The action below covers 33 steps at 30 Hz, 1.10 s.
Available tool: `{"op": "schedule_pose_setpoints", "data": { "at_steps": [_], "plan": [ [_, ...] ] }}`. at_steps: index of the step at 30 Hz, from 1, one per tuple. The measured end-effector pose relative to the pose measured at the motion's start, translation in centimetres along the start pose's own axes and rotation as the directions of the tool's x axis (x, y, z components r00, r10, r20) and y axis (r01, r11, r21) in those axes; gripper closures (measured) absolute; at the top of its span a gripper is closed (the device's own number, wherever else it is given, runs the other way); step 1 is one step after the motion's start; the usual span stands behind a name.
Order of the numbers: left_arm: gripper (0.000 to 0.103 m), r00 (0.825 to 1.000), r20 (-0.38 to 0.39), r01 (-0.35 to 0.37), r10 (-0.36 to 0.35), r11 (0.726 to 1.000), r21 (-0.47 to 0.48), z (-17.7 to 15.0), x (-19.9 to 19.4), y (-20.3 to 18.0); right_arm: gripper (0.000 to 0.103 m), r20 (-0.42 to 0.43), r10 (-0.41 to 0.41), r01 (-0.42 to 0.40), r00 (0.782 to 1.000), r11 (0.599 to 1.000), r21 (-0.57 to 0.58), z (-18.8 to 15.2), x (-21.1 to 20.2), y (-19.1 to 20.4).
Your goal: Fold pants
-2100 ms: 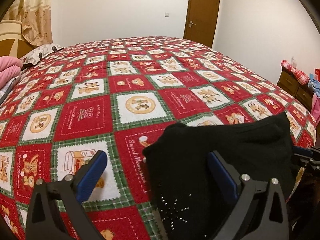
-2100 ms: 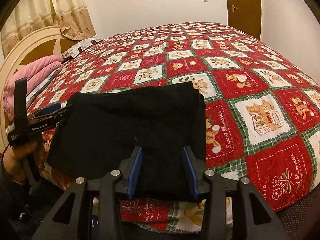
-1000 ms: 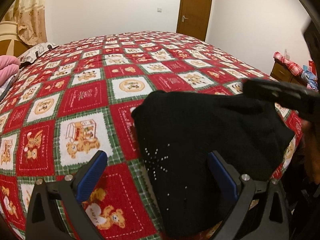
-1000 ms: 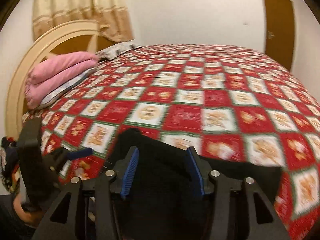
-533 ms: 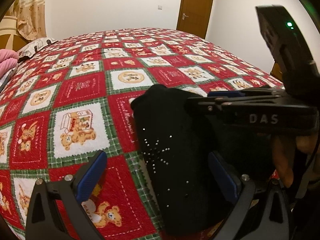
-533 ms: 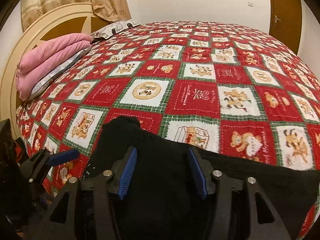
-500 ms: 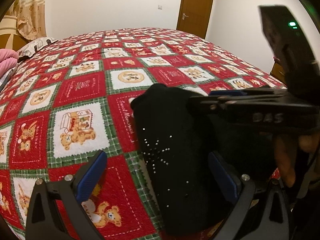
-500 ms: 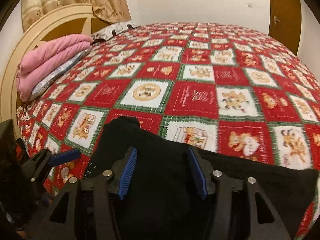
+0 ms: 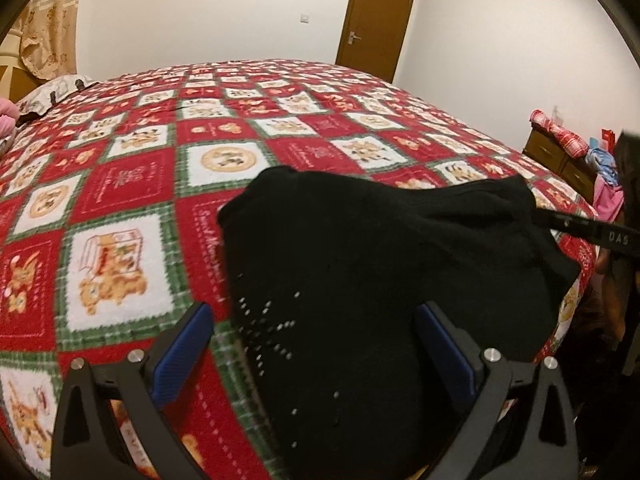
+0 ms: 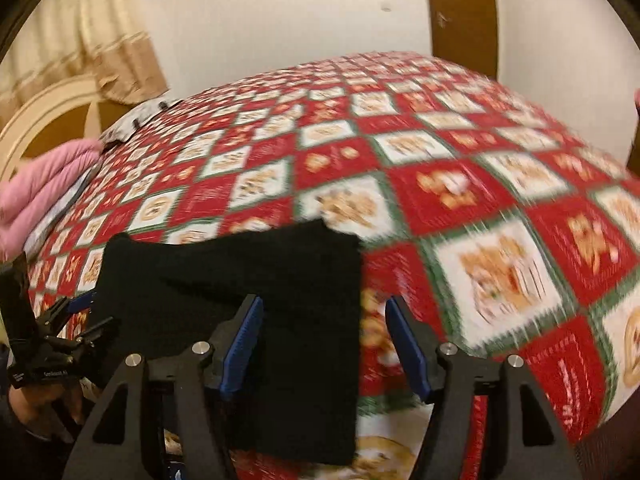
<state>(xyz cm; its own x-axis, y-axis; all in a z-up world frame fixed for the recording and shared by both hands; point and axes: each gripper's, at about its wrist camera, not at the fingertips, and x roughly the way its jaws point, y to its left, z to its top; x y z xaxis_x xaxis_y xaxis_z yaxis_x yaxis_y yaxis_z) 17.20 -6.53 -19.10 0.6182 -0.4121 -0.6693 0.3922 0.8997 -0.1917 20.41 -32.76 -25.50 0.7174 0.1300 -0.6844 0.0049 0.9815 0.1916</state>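
The right tool (image 10: 324, 344) is hovering over the near right edge of the black pants (image 10: 248, 284), its blue pads opening, cloth lying between them but not pinched. The left tool (image 9: 312, 352) is standing wide over the pants' left side, gripping nothing. The pants are lying as a compact folded bundle at the near edge of the bed's red checked blanket (image 9: 120, 184), so the folding is looking nearly finished; perhaps only smoothing is remaining. The right-wrist view is blurring, and black cloth is hiding the fold layers.
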Motion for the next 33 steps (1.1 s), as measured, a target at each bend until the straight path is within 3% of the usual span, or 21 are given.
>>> {"op": "schedule_pose_setpoints", "data": {
  "at_steps": [9,17,21,23,25,27,28,29,33],
  "plan": [
    [0.000,0.999,0.000,0.048,-0.048,0.999,-0.017,1.1,0.9,0.3,0.038,-0.013,0.075,-0.074,0.997,0.995,0.061,-0.8,1.2,-1.3],
    [0.000,0.985,0.030,0.170,-0.168,0.978,-0.119,1.1,0.0,2.1,0.038,-0.034,0.170,-0.167,0.985,0.983,0.080,-1.8,2.0,-0.9],
    [0.003,0.985,0.033,0.171,-0.169,0.979,-0.107,1.4,0.4,1.7,0.050,-0.029,0.181,-0.178,0.983,0.980,0.090,-1.9,2.1,-1.0],
    [0.014,0.988,0.025,0.155,-0.153,0.985,-0.083,1.5,0.6,1.2,0.064,-0.021,0.223,-0.219,0.975,0.968,0.120,-1.9,1.8,-1.3],
    [0.029,0.987,0.025,0.159,-0.157,0.983,-0.093,1.6,0.4,1.5,0.069,-0.014,0.234,-0.231,0.972,0.965,0.124,-2.0,1.6,-1.2],
    [0.060,0.980,0.020,0.199,-0.198,0.973,-0.115,1.5,0.3,2.1,0.072,0.004,0.234,-0.233,0.972,0.966,0.109,-2.0,1.1,-0.7],
    [0.067,0.976,0.022,0.218,-0.218,0.966,-0.135,1.4,0.2,2.4,0.074,0.013,0.227,-0.227,0.974,0.969,0.095,-1.9,0.8,-0.4],
    [0.081,0.976,0.035,0.217,-0.214,0.965,-0.148,1.4,-0.2,2.6,0.074,0.028,0.218,-0.219,0.976,0.973,0.071,-1.9,0.3,0.3],
    [0.087,0.976,0.067,0.215,-0.207,0.965,-0.149,1.4,-1.5,2.9,0.075,0.080,0.216,-0.215,0.973,0.976,-0.016,-1.1,-1.6,3.1]
  ]
}}
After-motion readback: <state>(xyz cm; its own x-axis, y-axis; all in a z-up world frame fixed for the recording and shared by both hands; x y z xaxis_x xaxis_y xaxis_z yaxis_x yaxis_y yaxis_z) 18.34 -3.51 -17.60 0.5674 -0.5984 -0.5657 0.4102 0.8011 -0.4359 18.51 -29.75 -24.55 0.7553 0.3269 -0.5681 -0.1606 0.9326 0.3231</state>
